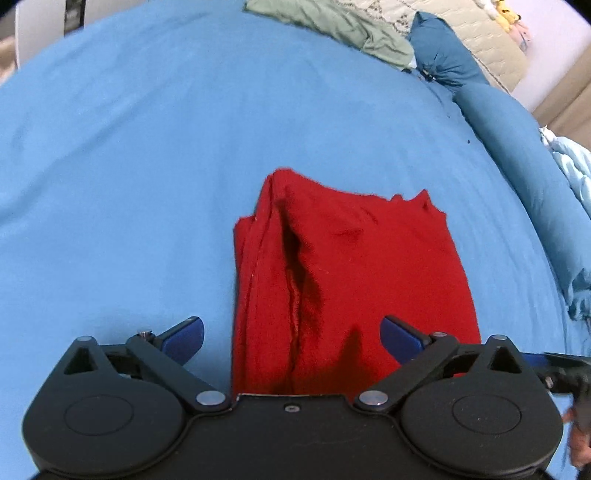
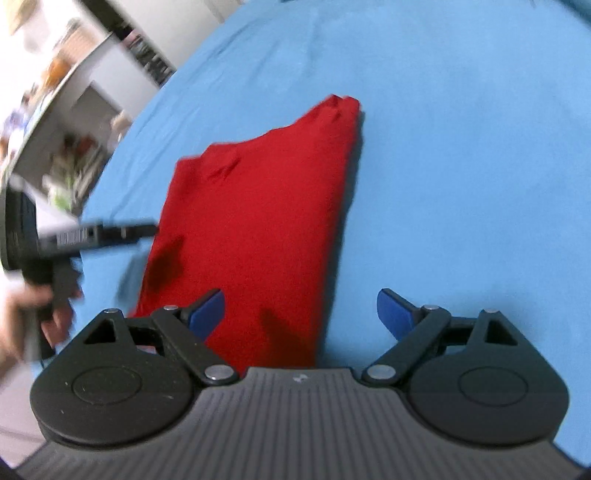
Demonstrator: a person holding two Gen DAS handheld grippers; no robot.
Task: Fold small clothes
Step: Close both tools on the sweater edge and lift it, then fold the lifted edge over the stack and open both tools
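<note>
We have a red garment [image 1: 351, 280] lying on the blue bed sheet [image 1: 129, 184], already doubled into a long, narrow stack. It runs straight ahead of the left tongs [image 1: 291, 338], whose blue pads [image 1: 184, 334] stand wide apart with nothing between them; the near end of the cloth sits under that gap. The right tongs [image 2: 301, 314] are likewise spread and empty, and the cloth's right-hand edge lies between their tips, the left pad [image 2: 207, 312] above red fabric and the right pad above bare sheet.

We judge the fabric soft, light and limp, probably a knit: it will sag from any pinch and slide over its own layers. A raised ridge with a dark hollow [image 1: 295, 258] runs lengthwise just ahead of the left tongs, so the layers there are loose and may pull apart if we take only the top one.

We would take hold at the near corners, each pair of tongs biting through the whole thickness at the edge, then carry that end toward the far, uneven end [image 1: 417, 199]. The risk, as we see it, is catching the sheet with the cloth.

Well beyond the garment lie a green cloth [image 1: 332, 22] and a dark blue pillow [image 1: 443, 55].
</note>
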